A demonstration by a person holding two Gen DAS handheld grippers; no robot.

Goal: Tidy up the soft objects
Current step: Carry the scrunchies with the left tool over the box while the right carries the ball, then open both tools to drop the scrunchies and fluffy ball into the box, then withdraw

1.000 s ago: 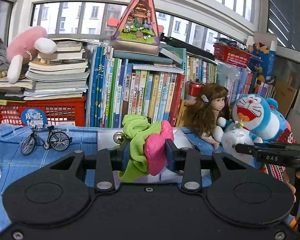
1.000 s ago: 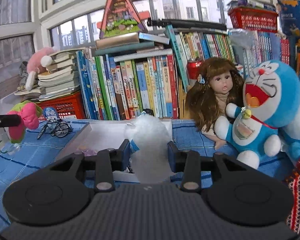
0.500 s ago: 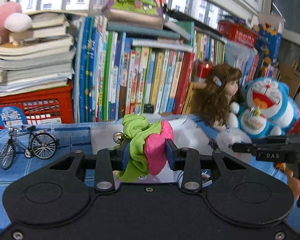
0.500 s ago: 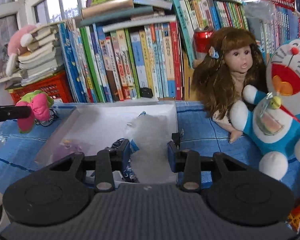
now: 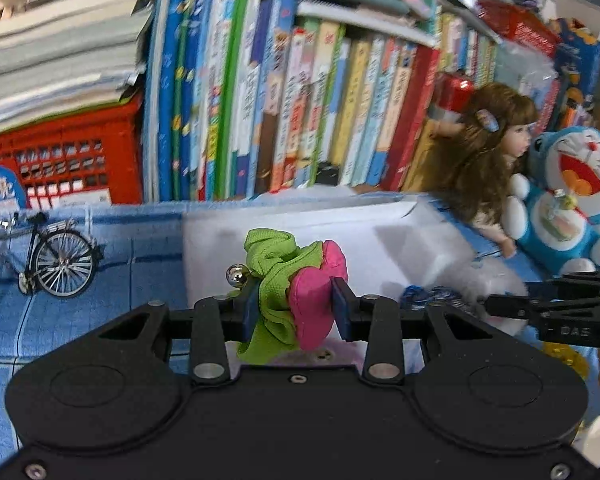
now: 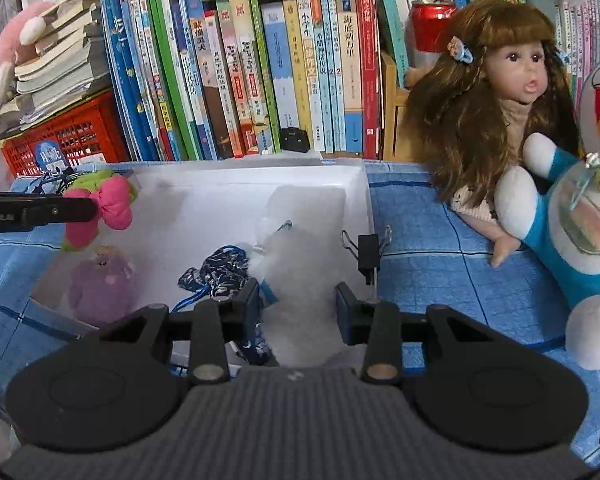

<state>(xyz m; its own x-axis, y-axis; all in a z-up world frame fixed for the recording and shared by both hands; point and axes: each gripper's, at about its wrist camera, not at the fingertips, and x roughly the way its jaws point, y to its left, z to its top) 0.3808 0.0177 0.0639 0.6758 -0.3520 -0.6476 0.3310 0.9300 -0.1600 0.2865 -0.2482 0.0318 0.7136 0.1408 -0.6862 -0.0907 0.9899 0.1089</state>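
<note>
Over the white box (image 6: 364,200), both loads hang undelivered: the left gripper (image 5: 294,308) is pinched tight on a green-and-pink fabric toy (image 5: 296,288), the right gripper (image 6: 298,308) closed around a white fluffy piece (image 6: 300,280). Inside, at eight o'clock, lie a purple plush (image 6: 100,284) and what looks like a dark patterned pouch (image 6: 220,272). The doll (image 6: 500,92) and blue plush (image 6: 580,220) at three o'clock remain outside.

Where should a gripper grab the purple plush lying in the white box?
Grip the purple plush across its rounded body, coming straight down from above. It lies low in the white box near the left wall, so a side approach looks blocked. The dark blue pouch beside it leaves room.
</note>
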